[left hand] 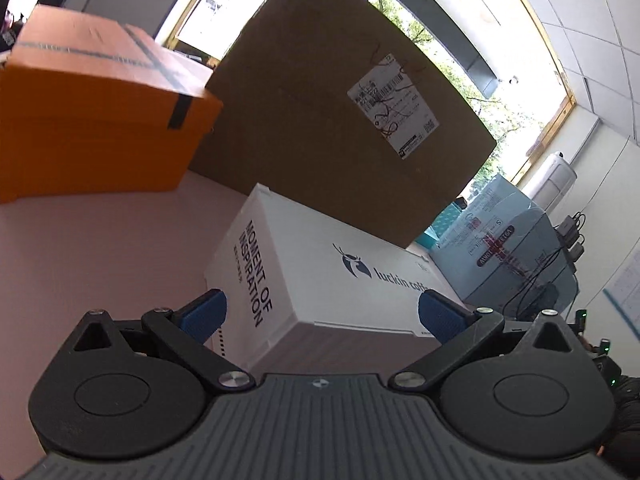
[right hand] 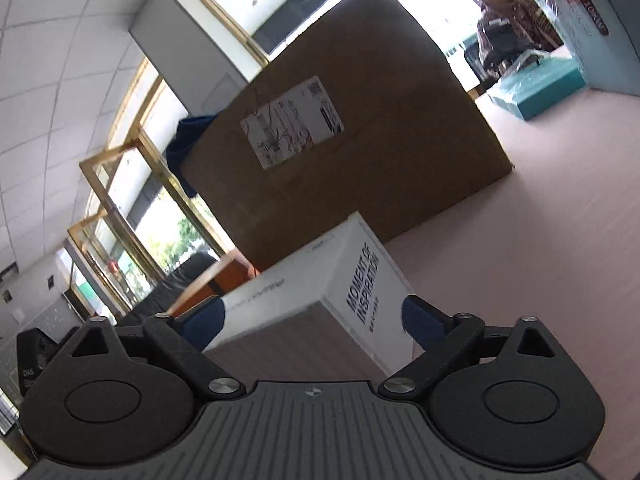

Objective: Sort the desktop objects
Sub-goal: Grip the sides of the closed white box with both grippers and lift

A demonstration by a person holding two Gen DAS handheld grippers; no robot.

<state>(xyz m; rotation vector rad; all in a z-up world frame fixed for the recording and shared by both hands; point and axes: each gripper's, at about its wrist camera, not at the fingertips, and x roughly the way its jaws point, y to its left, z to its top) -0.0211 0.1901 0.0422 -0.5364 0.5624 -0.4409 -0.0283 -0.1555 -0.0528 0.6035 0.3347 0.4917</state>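
Note:
A white box printed "luckin coffee" and "MOMENT OF INSPIRATION" lies on the pink table. My left gripper is open wide, with a blue pad on either side of the box's near corner. The same white box shows in the right wrist view, its corner between the open blue pads of my right gripper. Whether any pad touches the box is unclear. A large brown cardboard box with a shipping label stands right behind it, also seen from the right as the brown box.
An orange taped box stands at the back left. A pale blue first-aid case and a teal box lie to the right. A person sits beyond the table. Bare pink tabletop stretches right of the white box.

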